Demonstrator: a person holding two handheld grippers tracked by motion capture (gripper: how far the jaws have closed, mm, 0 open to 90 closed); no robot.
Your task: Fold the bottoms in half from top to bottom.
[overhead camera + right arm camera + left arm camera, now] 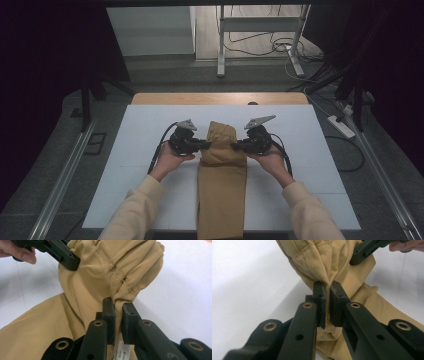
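Tan trousers [222,185] | long axis near-to-far, far end folded | both hand-held grippers clenched on fabric

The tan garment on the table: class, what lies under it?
Under the tan garment lies the white tabletop. Both grippers pinch its folded-over top; the surface directly beneath stays covered.

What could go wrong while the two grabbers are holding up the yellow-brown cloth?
1. The left gripper pinches only a thin gathered pleat of the tan cloth, so it might slip out if pulled.
2. The right gripper also grips just a bunched edge, so that side may drop and spoil the fold.
3. The cloth's near end hangs over the edge of the white table; its weight may drag the cloth off.
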